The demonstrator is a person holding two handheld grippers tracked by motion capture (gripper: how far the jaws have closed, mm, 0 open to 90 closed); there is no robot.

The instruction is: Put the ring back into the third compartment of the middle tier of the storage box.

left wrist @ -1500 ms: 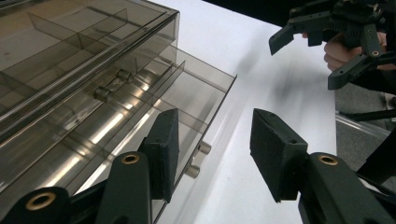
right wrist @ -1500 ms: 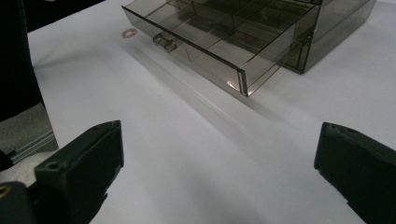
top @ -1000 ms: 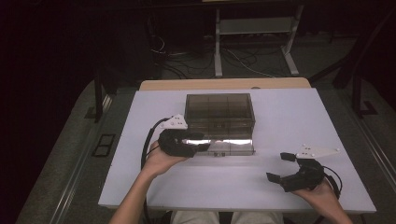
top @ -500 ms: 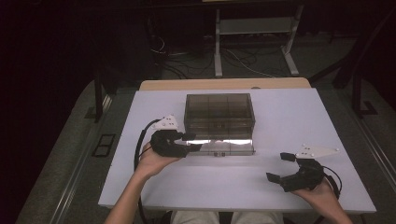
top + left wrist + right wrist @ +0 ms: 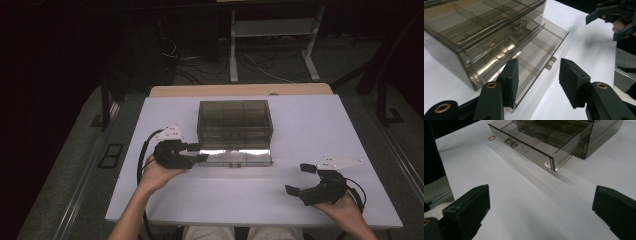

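The bottom drawer (image 5: 235, 157) of the organizer (image 5: 235, 120) stands pulled out; my left gripper (image 5: 197, 152), half-open, straddles its corner ungripped; my right gripper (image 5: 300, 179) gapes empty.

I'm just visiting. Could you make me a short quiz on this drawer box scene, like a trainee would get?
1. True or false: the lower drawer of the smoky plastic box is pulled out.
2. Which gripper is beside that drawer: A left gripper, B right gripper?
3. Fill in: a small ring lies on the white ____.

Key: 1 true; 2 A; 3 table.
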